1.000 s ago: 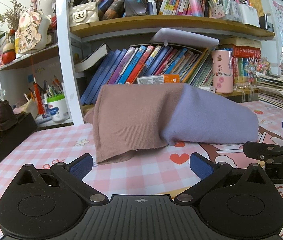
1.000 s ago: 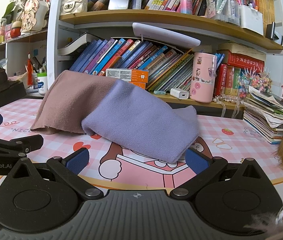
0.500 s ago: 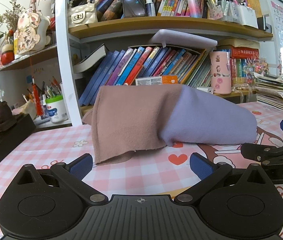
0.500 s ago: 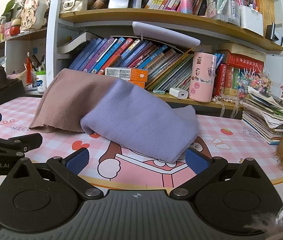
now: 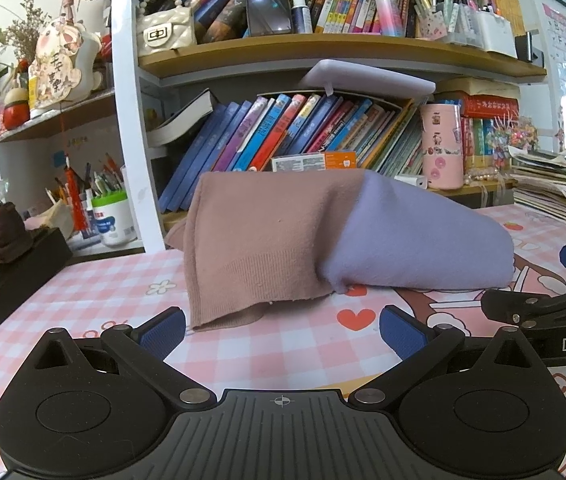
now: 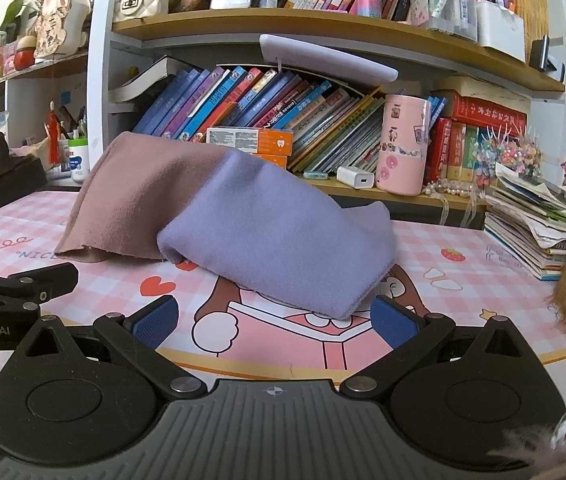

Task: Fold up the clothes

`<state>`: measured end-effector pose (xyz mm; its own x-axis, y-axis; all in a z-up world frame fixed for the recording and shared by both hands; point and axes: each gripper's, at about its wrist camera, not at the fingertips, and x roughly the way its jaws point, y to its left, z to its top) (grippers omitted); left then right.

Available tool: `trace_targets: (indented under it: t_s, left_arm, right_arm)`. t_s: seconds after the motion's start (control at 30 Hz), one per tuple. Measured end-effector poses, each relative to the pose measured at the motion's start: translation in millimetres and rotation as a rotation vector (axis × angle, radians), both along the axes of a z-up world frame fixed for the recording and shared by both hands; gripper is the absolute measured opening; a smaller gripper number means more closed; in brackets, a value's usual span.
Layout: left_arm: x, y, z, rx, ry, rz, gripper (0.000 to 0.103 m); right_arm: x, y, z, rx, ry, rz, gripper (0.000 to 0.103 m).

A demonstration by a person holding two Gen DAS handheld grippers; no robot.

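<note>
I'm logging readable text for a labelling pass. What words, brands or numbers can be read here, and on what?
"DAS": white letters, cut off by the frame edge, on the right gripper arm, seen from the left wrist.
"Robot.AI": cut off at its start, on the left gripper arm, seen from the right wrist.
"NICE": printed on the pink table mat, partly under the brown cloth.
Book spines, orange box, white cup: too small to read.

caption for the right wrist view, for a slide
Open right gripper faces a purple cloth overlapping a brown one.
</note>
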<state>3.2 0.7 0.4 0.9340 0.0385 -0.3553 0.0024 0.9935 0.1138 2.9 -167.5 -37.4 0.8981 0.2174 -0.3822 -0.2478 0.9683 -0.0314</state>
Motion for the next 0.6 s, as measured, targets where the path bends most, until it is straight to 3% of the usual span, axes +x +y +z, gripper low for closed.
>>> trace_targets:
  t_s: [0.6]
  left_arm:
    - [1.4, -3.6, -0.9, 0.010, 0.012, -0.017, 0.103]
  right_arm:
    - [9.5, -14.6, -2.4, 0.095, 0.064, 0.004, 0.103]
